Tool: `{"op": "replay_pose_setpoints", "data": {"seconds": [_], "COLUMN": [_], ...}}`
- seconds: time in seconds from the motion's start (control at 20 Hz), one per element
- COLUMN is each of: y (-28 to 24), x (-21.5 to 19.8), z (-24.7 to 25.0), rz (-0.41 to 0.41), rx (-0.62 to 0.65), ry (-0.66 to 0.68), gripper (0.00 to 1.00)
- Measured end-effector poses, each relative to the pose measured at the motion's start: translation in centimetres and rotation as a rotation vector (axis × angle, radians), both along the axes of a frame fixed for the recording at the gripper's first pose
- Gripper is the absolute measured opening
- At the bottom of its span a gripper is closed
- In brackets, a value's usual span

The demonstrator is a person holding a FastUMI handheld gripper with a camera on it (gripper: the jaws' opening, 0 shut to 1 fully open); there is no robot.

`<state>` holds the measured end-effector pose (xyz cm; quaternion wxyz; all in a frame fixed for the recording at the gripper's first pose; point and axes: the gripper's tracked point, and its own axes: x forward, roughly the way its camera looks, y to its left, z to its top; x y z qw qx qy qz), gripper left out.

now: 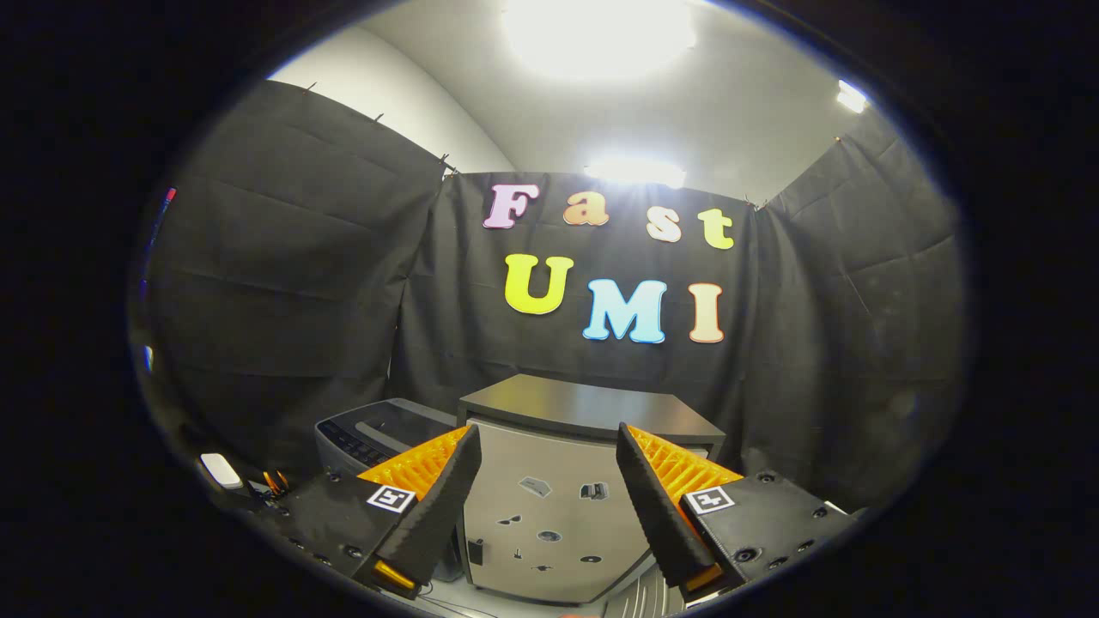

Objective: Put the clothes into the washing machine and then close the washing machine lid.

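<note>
the gripper point(545, 446) is released, its two fingers point(438, 506) spread wide with nothing between them but open air. beyond the fingers, seen through the gap, stands a small grey cabinet point(549, 515) with a dark flat top point(592, 405); its pale front carries several small dark stickers point(536, 487). just left of the cabinet and partly hidden behind the left finger sits the washing machine point(378, 433), a grey top-loader whose dark lid lies flat and closed, with a row of controls along its near edge. it is beside the cabinet, close to touching, though the finger hides the join. farther left, low down, a small white object point(221, 470) and something orange point(275, 482) lie near each other, too small to name. black cloth walls point(292, 283) close the booth behind and on both sides, under a white ceiling point(730, 112) with bright lights point(601, 30).
</note>
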<state>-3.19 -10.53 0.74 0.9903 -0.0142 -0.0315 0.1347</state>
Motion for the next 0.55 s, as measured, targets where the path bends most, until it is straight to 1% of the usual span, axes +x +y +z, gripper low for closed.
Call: {"op": "replay_pose_setpoints", "data": {"seconds": [0.55], "y": [0.49], "x": [0.14], "z": [0.1], "rz": [-0.002], "rx": [0.003], "ry": [0.0], "gripper": [0.98]}}
